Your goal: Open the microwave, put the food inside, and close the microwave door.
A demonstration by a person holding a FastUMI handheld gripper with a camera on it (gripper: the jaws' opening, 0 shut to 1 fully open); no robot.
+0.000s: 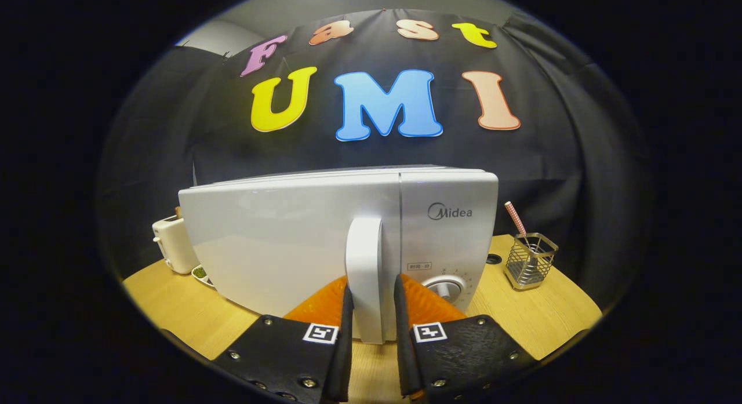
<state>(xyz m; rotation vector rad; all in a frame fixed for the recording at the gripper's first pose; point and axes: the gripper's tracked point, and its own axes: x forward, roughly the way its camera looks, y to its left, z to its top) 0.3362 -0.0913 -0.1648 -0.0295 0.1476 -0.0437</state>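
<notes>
A white microwave [290,241] stands on the wooden table, right in front of me, with its door closed. Its upright white door handle [365,265] sits between my two fingers, and both press against its sides. My gripper [373,311] is shut on that handle, low on its length. The control knob [445,288] shows just right of the right finger. A small dish with green food [200,272] peeks out at the microwave's left corner, mostly hidden behind it.
A white toaster [173,243] stands left of the microwave. A wire mesh holder [530,262] with a striped straw stands on the table to its right. The wooden table [174,311] runs out to both sides of the fingers.
</notes>
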